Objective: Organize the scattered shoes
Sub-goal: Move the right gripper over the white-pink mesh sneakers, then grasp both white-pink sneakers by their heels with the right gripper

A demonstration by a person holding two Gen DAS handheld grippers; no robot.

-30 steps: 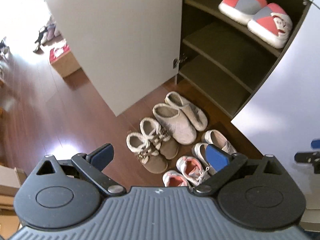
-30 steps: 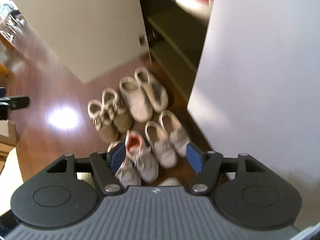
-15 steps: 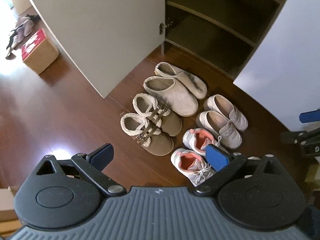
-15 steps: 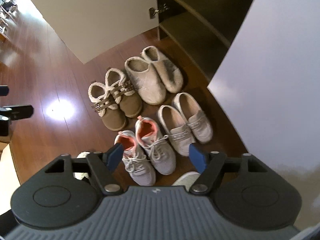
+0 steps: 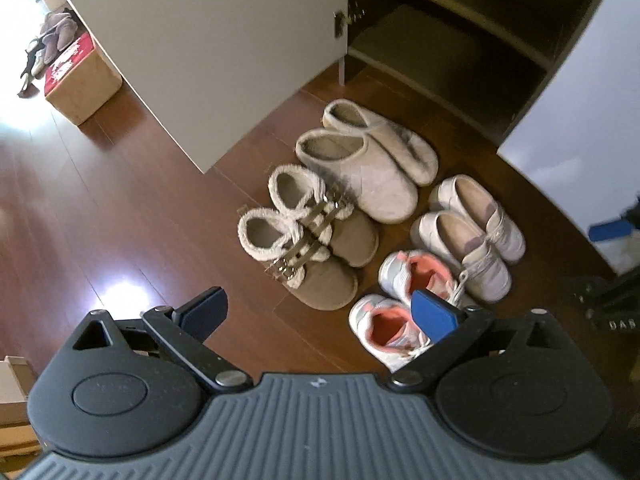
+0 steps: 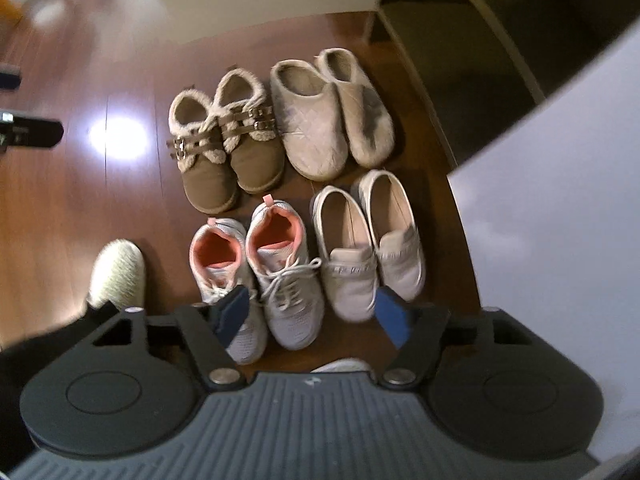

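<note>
We hold both tongs above the floor in front of the open cabinet, and both are released, gripping nothing. The left tongs hang over bare floor near the brown boots; the right tongs sit over the toes of the sneakers and the loafers.

Four pairs lie side by side on the floor just outside the cabinet: slippers and boots in the far row, sneakers and loafers in the near row. The lower shelves that we can see look bare.

We judge the step in hand to be choosing and approaching a pair, with no shoe lifted yet. Next we likely need to lower one tongs onto a shoe's collar or heel, close firmly on the soft rim, then carry it to a shelf. The sneakers lie nearest.
</note>
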